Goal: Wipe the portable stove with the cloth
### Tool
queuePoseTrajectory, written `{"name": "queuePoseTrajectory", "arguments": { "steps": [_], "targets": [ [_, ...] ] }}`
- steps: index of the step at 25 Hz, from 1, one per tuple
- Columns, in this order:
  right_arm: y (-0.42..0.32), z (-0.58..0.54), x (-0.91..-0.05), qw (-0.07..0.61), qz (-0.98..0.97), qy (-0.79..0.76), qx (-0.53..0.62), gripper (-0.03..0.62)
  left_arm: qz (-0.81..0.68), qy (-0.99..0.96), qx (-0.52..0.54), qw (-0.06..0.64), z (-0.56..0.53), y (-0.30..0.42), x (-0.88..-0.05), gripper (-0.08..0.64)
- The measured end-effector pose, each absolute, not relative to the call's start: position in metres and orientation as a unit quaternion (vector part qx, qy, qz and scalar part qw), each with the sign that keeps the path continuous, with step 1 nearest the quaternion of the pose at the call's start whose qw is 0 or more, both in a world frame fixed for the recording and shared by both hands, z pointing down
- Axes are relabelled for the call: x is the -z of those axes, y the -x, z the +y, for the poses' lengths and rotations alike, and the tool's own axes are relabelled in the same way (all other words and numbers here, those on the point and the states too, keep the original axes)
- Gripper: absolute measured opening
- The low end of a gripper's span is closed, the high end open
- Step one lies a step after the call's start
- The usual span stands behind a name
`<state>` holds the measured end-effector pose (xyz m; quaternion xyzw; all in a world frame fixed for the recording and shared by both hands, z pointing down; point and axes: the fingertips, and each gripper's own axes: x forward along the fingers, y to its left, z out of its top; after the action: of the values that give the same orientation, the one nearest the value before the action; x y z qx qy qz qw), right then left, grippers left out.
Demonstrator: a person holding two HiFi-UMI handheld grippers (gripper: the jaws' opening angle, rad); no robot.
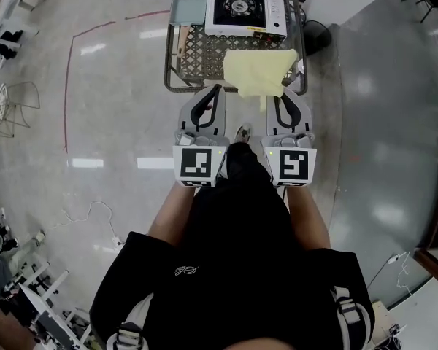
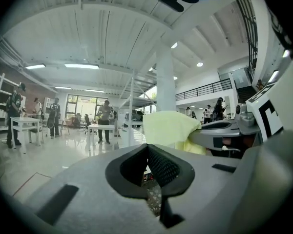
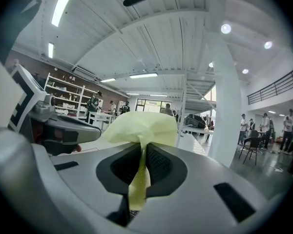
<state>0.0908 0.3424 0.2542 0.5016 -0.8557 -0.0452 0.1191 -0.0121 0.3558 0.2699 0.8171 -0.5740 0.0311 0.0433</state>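
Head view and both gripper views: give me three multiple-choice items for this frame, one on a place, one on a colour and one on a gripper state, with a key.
1. Where is the portable stove?
A) on the mesh table, at its far end
B) on the floor
C) on a shelf

2. What colour is the cloth?
A) blue
B) pale yellow
C) red

3. What state is the right gripper in?
A) open, empty
B) shut, empty
C) shut on the cloth

Key:
1 A: the head view shows it on the table's far end.
2 B: every view shows it pale yellow.
3 C: the right gripper view shows the cloth pinched between its jaws.
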Motion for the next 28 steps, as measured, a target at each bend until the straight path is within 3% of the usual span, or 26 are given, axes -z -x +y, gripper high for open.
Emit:
{"name": "queuePoseTrajectory", "arguments": {
  "steps": [14,28],
  "targets": [
    [-0.145,0.235,-0.327,0.201,-0.859,-0.471,0.021,0.015,-0.579,-0.8,-0.1,0.119,0.253,-0.01,-0.348,0.017],
    [-0.077,0.146,-0.373,0.27,-0.868,-0.415,0.017,0.015,-0.601,-0.77,-0.128,0.171,0.168,0.056,-0.401,0.017]
  ]
}}
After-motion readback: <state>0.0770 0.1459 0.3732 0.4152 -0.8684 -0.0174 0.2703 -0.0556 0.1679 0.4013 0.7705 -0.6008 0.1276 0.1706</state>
